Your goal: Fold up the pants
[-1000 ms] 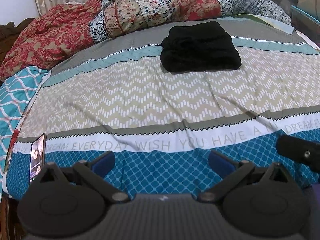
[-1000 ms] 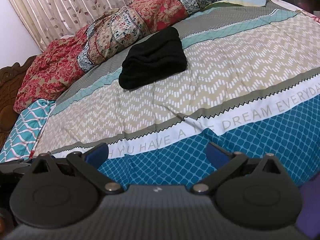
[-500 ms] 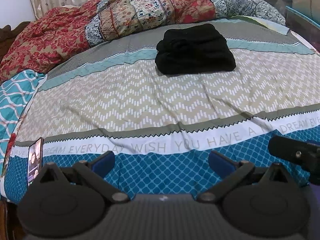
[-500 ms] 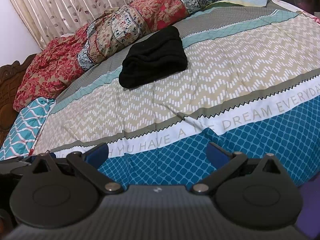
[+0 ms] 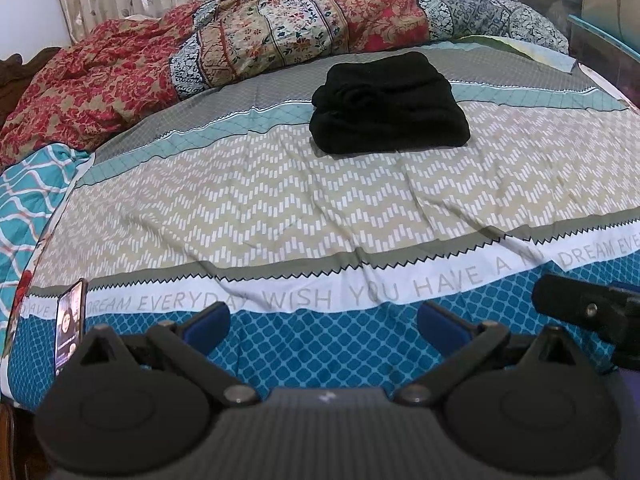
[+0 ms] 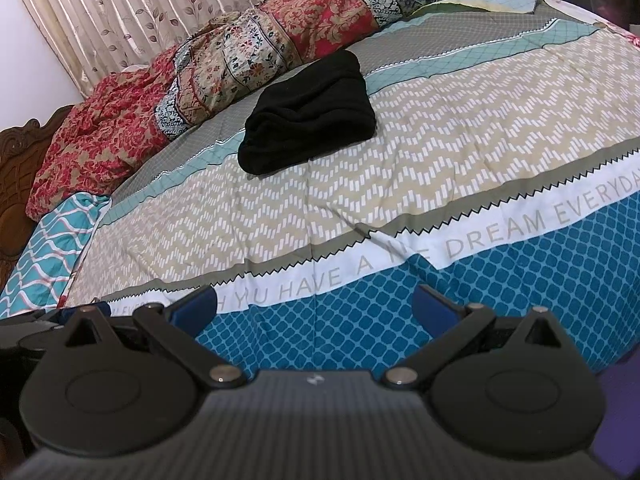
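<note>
The black pants (image 5: 386, 106) lie folded in a compact stack on the far part of the bed; they also show in the right wrist view (image 6: 310, 114). My left gripper (image 5: 324, 320) is open and empty, low over the blue band at the bed's near edge, far from the pants. My right gripper (image 6: 314, 306) is open and empty too, over the same near edge. Part of the right gripper's body (image 5: 592, 312) shows at the right of the left wrist view.
The patterned bedspread (image 5: 300, 216) covers the bed. A bunched floral quilt (image 5: 280, 40) lies along the far side before curtains (image 6: 160, 4). A phone (image 5: 70, 326) stands at the near left edge. A teal pillow (image 6: 52, 248) and wooden headboard (image 6: 16, 168) are at left.
Both views have shifted slightly; the left gripper has drawn back and tilted up a little, so the pants sit a bit lower and more central. Both grippers stay open and empty.
</note>
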`<state>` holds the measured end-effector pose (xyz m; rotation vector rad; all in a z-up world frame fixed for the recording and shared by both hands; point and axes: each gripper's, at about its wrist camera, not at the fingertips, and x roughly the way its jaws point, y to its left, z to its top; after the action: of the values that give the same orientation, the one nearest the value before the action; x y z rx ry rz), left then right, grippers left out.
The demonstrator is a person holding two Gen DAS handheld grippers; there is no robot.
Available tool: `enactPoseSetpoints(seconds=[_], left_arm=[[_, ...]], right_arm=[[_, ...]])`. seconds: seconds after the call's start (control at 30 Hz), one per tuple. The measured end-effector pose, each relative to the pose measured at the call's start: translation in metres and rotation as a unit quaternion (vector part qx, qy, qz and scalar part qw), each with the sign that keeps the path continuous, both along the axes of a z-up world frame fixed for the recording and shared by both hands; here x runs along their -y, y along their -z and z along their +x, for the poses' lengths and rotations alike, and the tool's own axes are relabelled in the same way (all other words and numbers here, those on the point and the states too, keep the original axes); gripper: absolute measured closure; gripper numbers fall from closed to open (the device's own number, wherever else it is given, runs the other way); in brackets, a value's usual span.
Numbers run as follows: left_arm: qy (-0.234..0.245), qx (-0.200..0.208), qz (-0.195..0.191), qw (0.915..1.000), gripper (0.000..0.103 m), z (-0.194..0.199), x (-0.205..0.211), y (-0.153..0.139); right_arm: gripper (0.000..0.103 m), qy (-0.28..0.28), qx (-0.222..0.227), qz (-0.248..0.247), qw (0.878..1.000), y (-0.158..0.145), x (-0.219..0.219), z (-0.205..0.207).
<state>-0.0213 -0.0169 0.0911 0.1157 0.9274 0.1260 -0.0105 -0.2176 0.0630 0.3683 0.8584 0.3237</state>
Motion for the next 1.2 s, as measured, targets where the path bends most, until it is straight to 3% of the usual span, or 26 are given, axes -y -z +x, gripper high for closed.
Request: enactPoseSetpoints(seconds=[1.2], left_arm=[[-0.006,-0.008,-0.006,0.9999,0.000,0.0000,-0.0064,0.0074]], right_arm=[[0.000,-0.003,-0.011,-0.002,1.000,0.0068,-0.0042,-0.0017]])
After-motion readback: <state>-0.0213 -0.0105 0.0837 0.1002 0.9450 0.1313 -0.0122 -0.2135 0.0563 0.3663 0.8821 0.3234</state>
